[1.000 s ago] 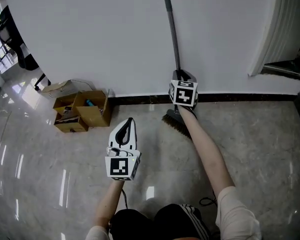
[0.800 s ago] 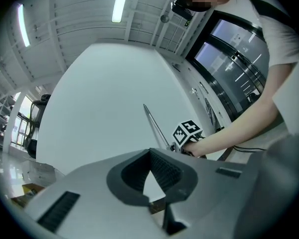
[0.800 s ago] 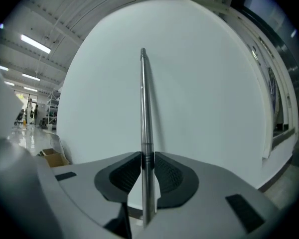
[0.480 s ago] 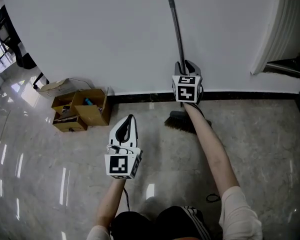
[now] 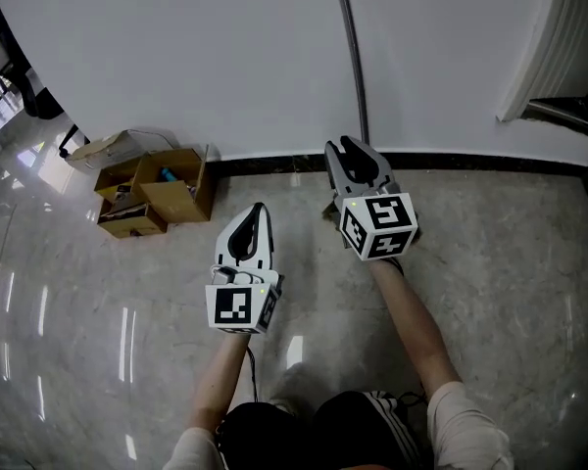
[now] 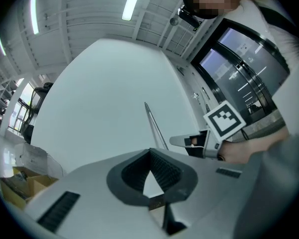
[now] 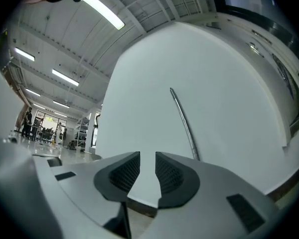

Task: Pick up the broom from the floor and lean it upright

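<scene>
I've drawn my right gripper (image 5: 345,149) back off the broom (image 5: 354,52); its jaws are opening, with nothing between them. My left gripper (image 5: 256,210) is closed and empty. The broom's grey handle leans upright against the white wall (image 5: 176,57) (head mostly hidden at the floor's wall edge).

No words, nos. or brand names can be read anywhere. The cube (image 5: 237,306) on the left gripper (image 5: 256,210) and the one on the right gripper (image 5: 341,145) show black-and-white square patterns, not letters. Any print on the cardboard boxes (image 5: 176,196) is too small to read.
</scene>
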The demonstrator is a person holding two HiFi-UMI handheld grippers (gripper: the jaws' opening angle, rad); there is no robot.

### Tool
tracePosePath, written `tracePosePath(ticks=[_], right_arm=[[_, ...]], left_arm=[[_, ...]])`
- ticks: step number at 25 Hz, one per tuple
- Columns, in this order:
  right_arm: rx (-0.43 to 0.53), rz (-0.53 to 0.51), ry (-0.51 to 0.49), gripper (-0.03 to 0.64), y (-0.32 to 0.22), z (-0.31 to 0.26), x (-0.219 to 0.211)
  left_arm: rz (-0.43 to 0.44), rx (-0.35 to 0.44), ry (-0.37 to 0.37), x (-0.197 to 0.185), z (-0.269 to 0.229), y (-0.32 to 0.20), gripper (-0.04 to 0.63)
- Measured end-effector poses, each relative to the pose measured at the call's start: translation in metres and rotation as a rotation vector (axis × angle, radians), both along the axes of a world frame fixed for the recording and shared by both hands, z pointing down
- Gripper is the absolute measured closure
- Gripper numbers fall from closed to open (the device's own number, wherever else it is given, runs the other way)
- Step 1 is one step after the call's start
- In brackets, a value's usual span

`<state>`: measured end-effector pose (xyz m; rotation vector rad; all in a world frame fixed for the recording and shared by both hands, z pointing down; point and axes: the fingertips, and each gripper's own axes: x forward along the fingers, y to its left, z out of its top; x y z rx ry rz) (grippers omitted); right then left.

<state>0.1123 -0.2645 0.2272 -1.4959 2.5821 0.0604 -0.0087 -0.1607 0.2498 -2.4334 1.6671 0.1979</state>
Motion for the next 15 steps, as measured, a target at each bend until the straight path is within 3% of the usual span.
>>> tracePosePath(ticks=[3, 7, 15], right_arm=[[-0.036, -0.004, 0.001, 0.520, 0.025, 0.035, -0.008], [-0.098, -0.053, -0.009, 0.603, 0.045, 0.083, -0.023], [-0.240, -0.112, 0.053, 0.604, 0.046, 0.165, -0.047]], left_arm=[[0.019, -0.045, 0.053, 0.000, 0.021, -0.010, 0.551], [0.020, -0.104, 0.072, -0.002, 0.058, -0.017, 0.551], [-0.013, -0.174, 0.075, -0.015, 0.123, -0.035, 0.551]])
